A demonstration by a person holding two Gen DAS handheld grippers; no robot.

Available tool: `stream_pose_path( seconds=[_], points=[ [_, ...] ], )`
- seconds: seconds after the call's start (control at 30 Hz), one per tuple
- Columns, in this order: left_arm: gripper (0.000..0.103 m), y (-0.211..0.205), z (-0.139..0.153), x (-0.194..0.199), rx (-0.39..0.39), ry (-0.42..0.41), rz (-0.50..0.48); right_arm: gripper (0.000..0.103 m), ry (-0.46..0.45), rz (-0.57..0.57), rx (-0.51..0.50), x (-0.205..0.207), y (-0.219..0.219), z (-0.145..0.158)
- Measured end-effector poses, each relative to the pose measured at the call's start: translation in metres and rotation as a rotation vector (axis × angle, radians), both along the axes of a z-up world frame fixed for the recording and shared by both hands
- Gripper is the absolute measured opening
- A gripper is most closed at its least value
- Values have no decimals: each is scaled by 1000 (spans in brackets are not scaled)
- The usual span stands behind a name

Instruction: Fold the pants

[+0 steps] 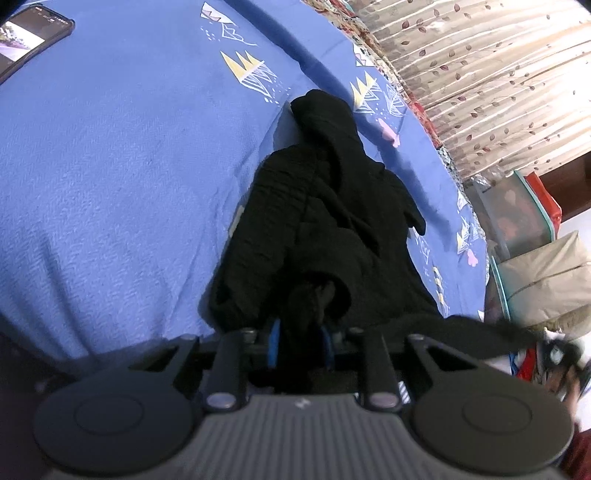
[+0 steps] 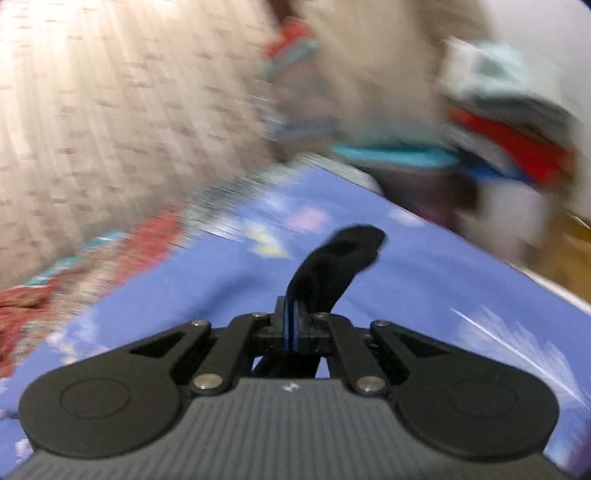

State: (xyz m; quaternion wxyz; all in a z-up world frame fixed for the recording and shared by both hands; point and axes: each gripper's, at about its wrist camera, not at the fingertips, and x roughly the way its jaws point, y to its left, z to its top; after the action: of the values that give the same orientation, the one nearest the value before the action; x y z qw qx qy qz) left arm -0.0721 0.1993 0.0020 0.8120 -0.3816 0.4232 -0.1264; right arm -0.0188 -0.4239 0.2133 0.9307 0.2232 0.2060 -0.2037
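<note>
Black pants (image 1: 325, 221) lie crumpled on a blue bedsheet (image 1: 110, 166), stretching away from the camera in the left wrist view. My left gripper (image 1: 301, 334) is shut on a bunched fold at their near end, and the blue pads (image 1: 275, 343) show on either side of the cloth. A strip of the pants (image 1: 480, 326) is pulled taut to the right, off the bed's edge. In the blurred right wrist view, my right gripper (image 2: 291, 325) is shut on a thin end of the black pants (image 2: 343, 251), which sticks up past its fingertips above the bedsheet (image 2: 424, 280).
A phone (image 1: 29, 33) lies on the sheet at the far left. A leaf-patterned curtain (image 1: 480, 74) hangs beyond the bed. Clear storage boxes (image 1: 517, 214) and a beige bag (image 1: 546, 280) stand beside the bed's right edge, with coloured clutter (image 2: 517, 147) beyond its corner.
</note>
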Motion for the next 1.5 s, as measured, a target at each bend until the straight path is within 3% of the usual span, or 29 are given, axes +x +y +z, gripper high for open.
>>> stream_pose_path(
  seconds=[0.13, 0.27, 0.4, 0.47, 0.53, 0.57, 0.63, 0.77, 0.83, 0.87, 0.9, 1.0, 1.23, 1.37, 1.5],
  points=[
    [20, -2, 2, 1, 17, 4, -13, 5, 181, -192, 88, -32, -40, -73],
    [24, -3, 4, 0, 36, 23, -17, 5, 253, -268, 191, -41, -68, -118],
    [33, -5, 8, -2, 48, 21, -15, 10, 216, -249, 221, -30, -75, -113],
    [38, -7, 10, -2, 55, 23, -13, 32, 173, -264, 253, -27, -80, -108],
    [43, -8, 13, -1, 62, 20, -11, 48, 142, -317, 222, -34, -82, -101],
    [48, -9, 15, -2, 67, 19, -9, 51, 133, -346, 192, -41, -82, -98],
    [55, -10, 17, -1, 82, 23, -1, 51, 116, -355, 149, -55, -81, -93],
    [56, -11, 15, 2, 79, 52, 7, 51, 108, -320, 86, -53, -86, -94],
    [45, -13, 15, 2, 92, 50, 13, 52, 126, -279, 88, -51, -88, -99],
    [22, -15, 15, 2, 109, 48, 10, 55, 143, -256, 103, -55, -85, -103],
    [14, -16, 15, 3, 119, 52, 0, 57, 168, -234, 120, -54, -84, -107],
    [12, -12, 19, -2, 142, 42, 9, 57, 263, -196, 130, -40, -87, -123],
    [12, 6, 37, -26, 226, 34, 33, 58, 252, -180, 123, -38, -103, -128],
    [34, 5, 28, -30, 249, 105, 51, 58, 239, -191, 133, -48, -105, -126],
    [47, 18, 51, -45, 265, 10, 73, 58, 206, -238, 109, -66, -90, -114]
  ],
)
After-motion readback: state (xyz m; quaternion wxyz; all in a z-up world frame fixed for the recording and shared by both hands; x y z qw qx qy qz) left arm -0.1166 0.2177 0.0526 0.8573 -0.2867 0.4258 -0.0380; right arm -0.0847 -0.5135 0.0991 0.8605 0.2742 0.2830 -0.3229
